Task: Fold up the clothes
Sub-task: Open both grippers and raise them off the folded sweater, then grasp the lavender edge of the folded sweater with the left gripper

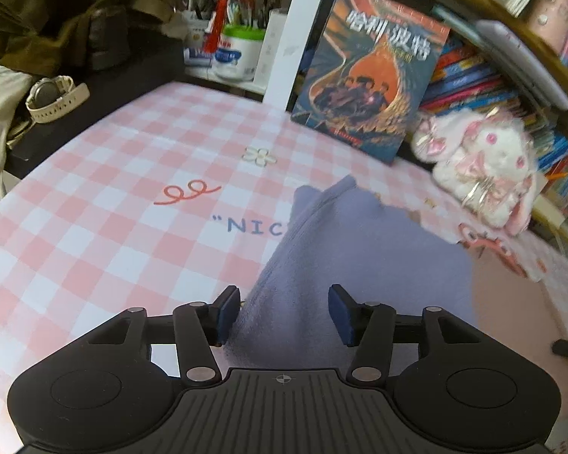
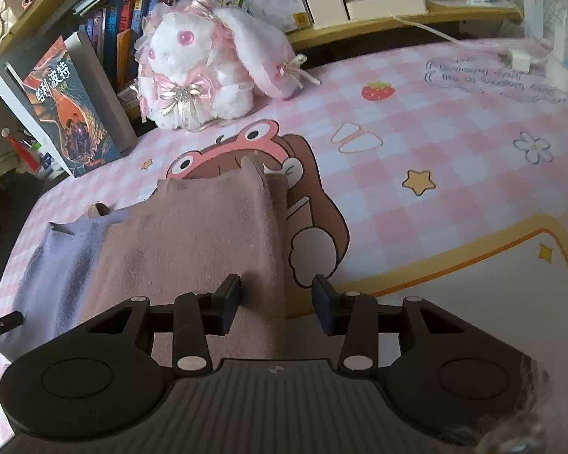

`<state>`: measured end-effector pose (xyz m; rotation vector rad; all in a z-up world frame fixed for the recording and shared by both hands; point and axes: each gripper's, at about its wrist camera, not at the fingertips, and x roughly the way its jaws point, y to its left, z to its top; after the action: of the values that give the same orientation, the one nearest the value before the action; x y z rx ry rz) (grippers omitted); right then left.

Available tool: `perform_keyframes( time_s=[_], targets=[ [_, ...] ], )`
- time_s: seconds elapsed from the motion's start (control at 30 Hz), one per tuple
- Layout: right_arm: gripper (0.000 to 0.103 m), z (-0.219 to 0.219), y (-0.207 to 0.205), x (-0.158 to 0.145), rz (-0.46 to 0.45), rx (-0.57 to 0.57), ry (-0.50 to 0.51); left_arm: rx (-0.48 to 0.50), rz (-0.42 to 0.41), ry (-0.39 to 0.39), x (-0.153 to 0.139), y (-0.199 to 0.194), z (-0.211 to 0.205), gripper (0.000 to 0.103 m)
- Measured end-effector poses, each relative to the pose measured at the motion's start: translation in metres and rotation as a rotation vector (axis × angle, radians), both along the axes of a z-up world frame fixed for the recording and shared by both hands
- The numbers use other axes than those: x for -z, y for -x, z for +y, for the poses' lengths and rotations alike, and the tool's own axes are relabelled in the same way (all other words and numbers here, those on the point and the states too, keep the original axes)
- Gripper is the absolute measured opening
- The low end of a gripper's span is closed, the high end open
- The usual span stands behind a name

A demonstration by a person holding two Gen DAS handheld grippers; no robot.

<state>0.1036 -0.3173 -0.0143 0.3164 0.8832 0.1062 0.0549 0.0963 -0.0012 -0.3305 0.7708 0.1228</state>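
A soft cloth, lavender on one half (image 1: 359, 249) and dusty pink on the other (image 2: 208, 234), lies on the pink checked table mat (image 1: 94, 227). In the left wrist view my left gripper (image 1: 282, 314) is open, its fingers on either side of the cloth's raised left edge. In the right wrist view my right gripper (image 2: 276, 308) is open, its fingers on either side of the pink part's right edge. The lavender part (image 2: 56, 265) shows at the left there. Neither gripper is closed on the fabric.
A Harry Potter book (image 1: 371, 75) leans on a bookshelf (image 1: 511, 56) at the back. A white and pink plush rabbit (image 2: 208, 64) sits by the shelf. A watch (image 1: 53, 98), an olive garment (image 1: 56, 11) and a pen pot (image 1: 238, 49) are at the left. A charger (image 2: 518, 58) lies far right.
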Motion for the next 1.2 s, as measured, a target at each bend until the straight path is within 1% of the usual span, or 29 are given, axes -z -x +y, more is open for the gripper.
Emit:
perform_keyframes(
  time_s=[0.03, 0.07, 0.1, 0.17, 0.23, 0.3, 0.47, 0.6, 0.7, 0.83, 1.0, 1.2],
  targets=[
    [0.048, 0.002, 0.002, -0.001, 0.001, 0.01, 0.012, -0.001, -0.011, 0.006, -0.003, 0.003, 0.0, 0.055],
    [0.059, 0.004, 0.003, -0.003, 0.002, 0.02, 0.023, -0.004, -0.023, 0.011, -0.005, 0.006, 0.001, 0.056],
    [0.066, 0.007, 0.005, -0.004, 0.003, 0.029, 0.035, -0.007, -0.034, 0.016, -0.008, 0.01, 0.001, 0.057],
    [0.067, 0.011, 0.008, -0.006, 0.005, 0.049, 0.058, -0.015, -0.056, 0.025, -0.013, 0.017, 0.001, 0.069],
    [0.072, 0.019, 0.018, -0.012, -0.026, 0.062, 0.097, -0.02, -0.071, 0.03, -0.016, 0.024, 0.0, 0.073],
    [0.082, 0.028, 0.03, -0.019, -0.064, 0.075, 0.14, -0.007, -0.065, 0.031, -0.017, 0.031, -0.002, 0.076],
    [0.087, 0.045, 0.064, -0.028, -0.107, 0.081, 0.181, 0.033, -0.037, 0.048, -0.012, 0.05, -0.006, 0.08],
    [0.089, 0.063, 0.089, -0.023, -0.087, 0.067, 0.2, 0.066, 0.009, 0.073, -0.002, 0.063, -0.008, 0.08],
    [0.089, 0.078, 0.106, -0.019, -0.069, 0.043, 0.214, 0.088, 0.021, 0.093, 0.002, 0.069, -0.008, 0.081],
    [0.09, 0.092, 0.127, -0.018, -0.07, 0.021, 0.239, 0.116, 0.037, 0.121, 0.007, 0.077, -0.007, 0.082],
    [0.091, 0.099, 0.145, -0.016, -0.055, 0.022, 0.26, 0.13, 0.053, 0.166, 0.012, 0.082, -0.005, 0.082],
    [0.091, 0.106, 0.153, -0.014, -0.04, 0.012, 0.274, 0.127, 0.05, 0.204, 0.013, 0.083, 0.001, 0.082]
  ],
)
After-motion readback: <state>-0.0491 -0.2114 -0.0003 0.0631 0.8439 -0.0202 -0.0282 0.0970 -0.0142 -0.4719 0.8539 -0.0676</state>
